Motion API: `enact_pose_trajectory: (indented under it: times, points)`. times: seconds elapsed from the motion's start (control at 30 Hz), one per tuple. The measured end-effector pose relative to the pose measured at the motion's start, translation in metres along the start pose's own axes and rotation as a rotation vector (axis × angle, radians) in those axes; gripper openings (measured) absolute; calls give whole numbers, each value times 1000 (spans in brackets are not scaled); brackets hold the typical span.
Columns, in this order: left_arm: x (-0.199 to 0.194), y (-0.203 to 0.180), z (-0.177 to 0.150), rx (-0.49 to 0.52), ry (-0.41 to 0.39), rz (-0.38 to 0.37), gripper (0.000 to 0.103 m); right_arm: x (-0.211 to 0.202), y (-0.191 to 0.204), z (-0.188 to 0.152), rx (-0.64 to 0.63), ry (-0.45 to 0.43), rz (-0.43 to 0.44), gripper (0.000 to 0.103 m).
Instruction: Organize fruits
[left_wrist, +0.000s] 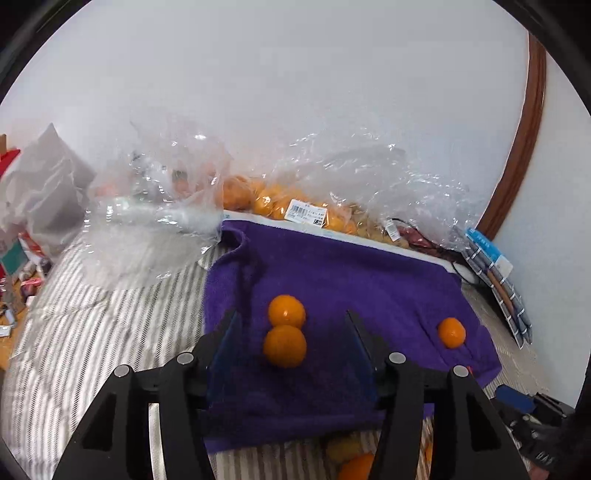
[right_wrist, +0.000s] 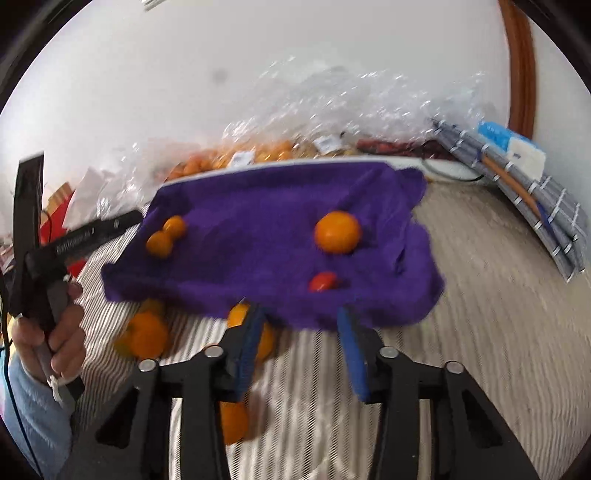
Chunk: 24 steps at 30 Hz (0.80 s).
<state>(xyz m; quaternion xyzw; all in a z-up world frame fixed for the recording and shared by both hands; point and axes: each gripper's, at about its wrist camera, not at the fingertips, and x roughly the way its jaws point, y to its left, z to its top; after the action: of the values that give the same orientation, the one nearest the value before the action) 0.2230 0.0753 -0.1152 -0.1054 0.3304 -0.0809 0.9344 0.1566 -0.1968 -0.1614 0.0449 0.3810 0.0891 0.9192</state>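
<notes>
On a striped bed (left_wrist: 92, 325) lies a purple towel (left_wrist: 332, 280) holding 2 touching oranges (left_wrist: 285, 345) near its left side and 1 lone orange (right_wrist: 337, 232) toward its right. The left hand-held gripper (left_wrist: 291, 328) hangs released, the pair just beyond its tips and centred in the gap. The right hand-held gripper (right_wrist: 301, 328) is released too, empty, at the towel's near edge, with the lone orange straight ahead and far from it; loose oranges (right_wrist: 147, 334) lie nearer, to its left.
</notes>
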Motion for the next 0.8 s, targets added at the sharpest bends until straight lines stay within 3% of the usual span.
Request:
enact_pose_trajectory:
  times: [0.13,0.3,0.47,0.53,0.7,0.8]
  points:
    - [-26,3,-17,18,19,9,53,4,12,-2,-33,24,36,39]
    - [-54,16,-42,32,-18,72,55,20,17,-1,-4,68,96,39]
    - [-62,26,-52,-5,-74,70,55,39,14,-2,41,121,121,39]
    - [-58,28,-53,-16,-58,85,55,45,12,0,55,137,130,33]
    - [-49,28,-59,-35,-2,6,55,32,7,-4,61,95,122,33]
    - [-47,21,-63,-6,16,-17,55,10,-3,-8,47,43,64,33]
